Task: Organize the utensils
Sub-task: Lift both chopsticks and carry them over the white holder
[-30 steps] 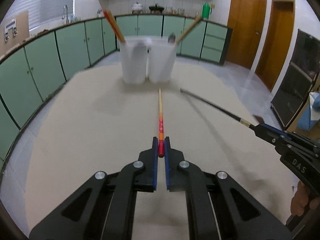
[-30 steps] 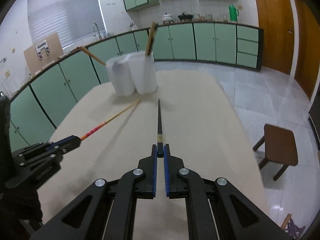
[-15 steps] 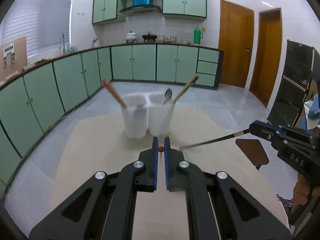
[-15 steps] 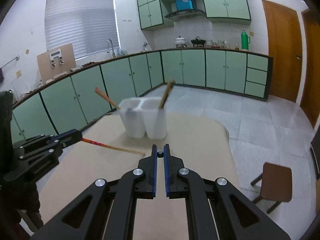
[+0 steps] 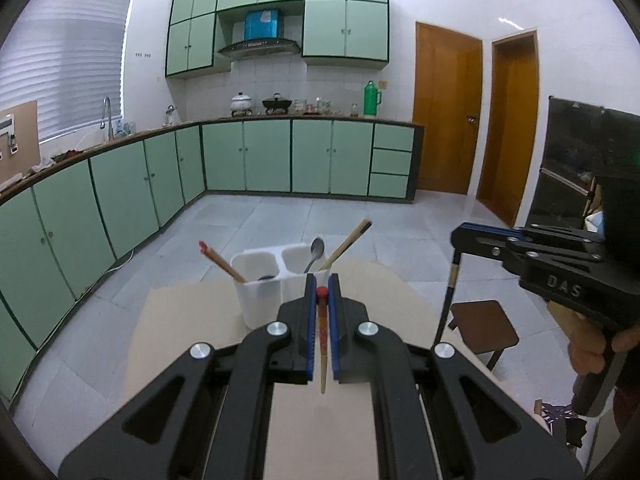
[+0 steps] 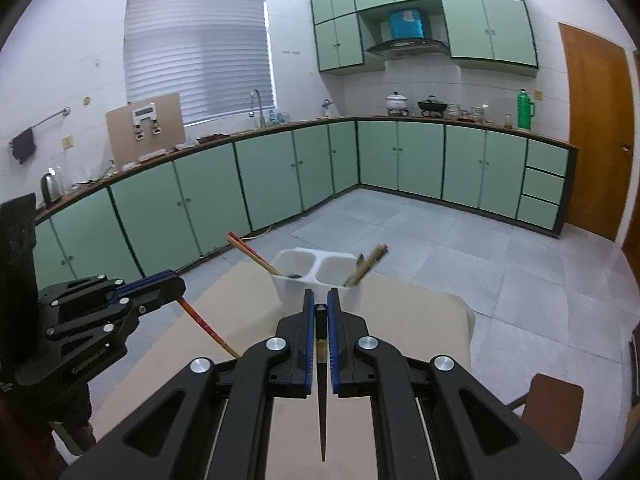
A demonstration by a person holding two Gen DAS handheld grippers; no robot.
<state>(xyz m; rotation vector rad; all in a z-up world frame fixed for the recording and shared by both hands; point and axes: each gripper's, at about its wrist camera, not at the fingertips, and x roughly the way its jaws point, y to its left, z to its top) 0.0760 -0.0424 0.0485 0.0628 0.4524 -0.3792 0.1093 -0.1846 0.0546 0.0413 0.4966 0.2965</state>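
Your left claw raised above bench, tilted downward, jaws pinching red-tipped chopstick by its red end; shaft hangs down below claw, tip clear of bench. Your right claw likewise up and tilted down, pinching black chopstick at its butt, point hanging beneath. White two-cup holder sits just ahead of both claws, lower, holding chopsticks and spoon. Your right hand grips handle at right edge of left view.
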